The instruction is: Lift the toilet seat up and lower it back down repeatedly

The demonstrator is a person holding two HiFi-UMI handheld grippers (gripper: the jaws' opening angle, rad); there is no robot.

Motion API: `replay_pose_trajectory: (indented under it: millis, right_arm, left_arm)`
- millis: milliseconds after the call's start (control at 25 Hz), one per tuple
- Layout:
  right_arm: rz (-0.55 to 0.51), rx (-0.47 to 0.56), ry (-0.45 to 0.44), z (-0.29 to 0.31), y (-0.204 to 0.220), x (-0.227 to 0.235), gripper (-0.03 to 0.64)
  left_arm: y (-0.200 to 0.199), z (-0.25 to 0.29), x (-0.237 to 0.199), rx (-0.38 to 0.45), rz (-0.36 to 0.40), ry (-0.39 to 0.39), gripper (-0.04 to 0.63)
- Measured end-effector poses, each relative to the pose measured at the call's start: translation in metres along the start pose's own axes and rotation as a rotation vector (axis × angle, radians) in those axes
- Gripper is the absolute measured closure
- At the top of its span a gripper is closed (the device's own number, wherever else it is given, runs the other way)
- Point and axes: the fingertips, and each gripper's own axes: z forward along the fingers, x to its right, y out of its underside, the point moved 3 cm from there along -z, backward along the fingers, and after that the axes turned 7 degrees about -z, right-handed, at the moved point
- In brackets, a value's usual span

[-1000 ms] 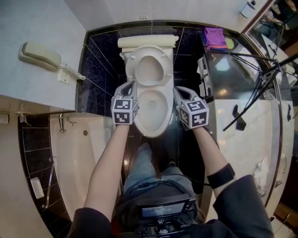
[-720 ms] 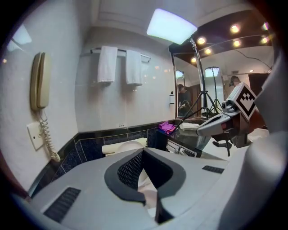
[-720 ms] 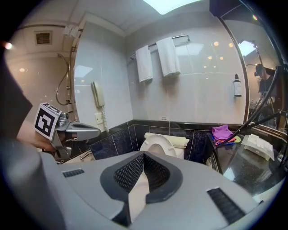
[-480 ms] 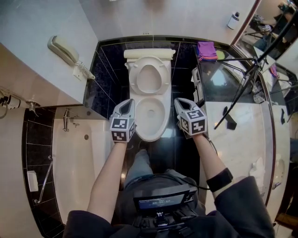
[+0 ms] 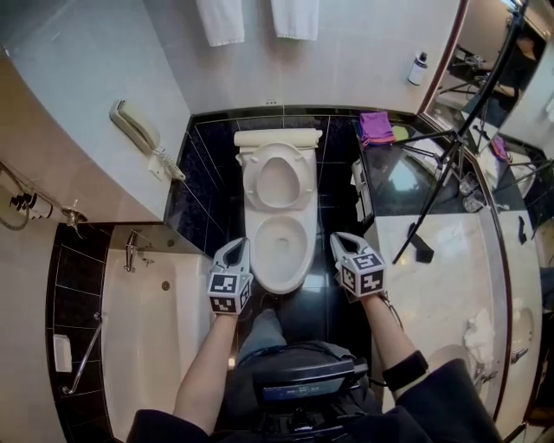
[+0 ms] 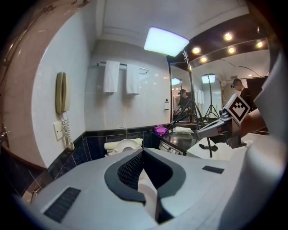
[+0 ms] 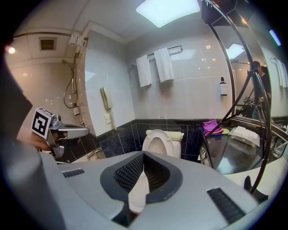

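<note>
The white toilet [image 5: 281,247] stands in the middle of the head view with its seat [image 5: 279,177] raised upright against the tank. My left gripper [image 5: 235,248] hovers off the bowl's front left and my right gripper [image 5: 338,240] off its front right. Both are apart from the rim. In the left gripper view the jaws [image 6: 142,152] meet at the tips with nothing between them, and the toilet [image 6: 123,146] shows beyond them. The right gripper's jaws [image 7: 144,154] are likewise shut and empty, pointing at the raised seat [image 7: 158,143].
A bathtub [image 5: 147,337] lies to the left and a wall phone [image 5: 134,128] hangs above it. On the right are a marble vanity counter [image 5: 450,260], a black tripod [image 5: 441,190] and a purple cloth [image 5: 376,126]. Towels [image 5: 225,17] hang on the back wall.
Both grippers have drawn back from beside the bowl's middle to its front end. The view has pulled back and now takes in more of the back wall. The seat stays raised.
</note>
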Motion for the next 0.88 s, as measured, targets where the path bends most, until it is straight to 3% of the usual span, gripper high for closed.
replay_pose_trajectory:
  millis: [480, 880]
  right_arm:
    - [0.027, -0.021, 0.003, -0.015, 0.028, 0.002, 0.599]
    - [-0.002, -0.062, 0.018, 0.008, 0.034, 0.008, 0.598]
  left_arm:
    - [0.017, -0.004, 0.022, -0.025, 0.018, 0.020, 0.603]
    - [0.027, 0.013, 0.007, -0.068, -0.004, 0.018, 0.603]
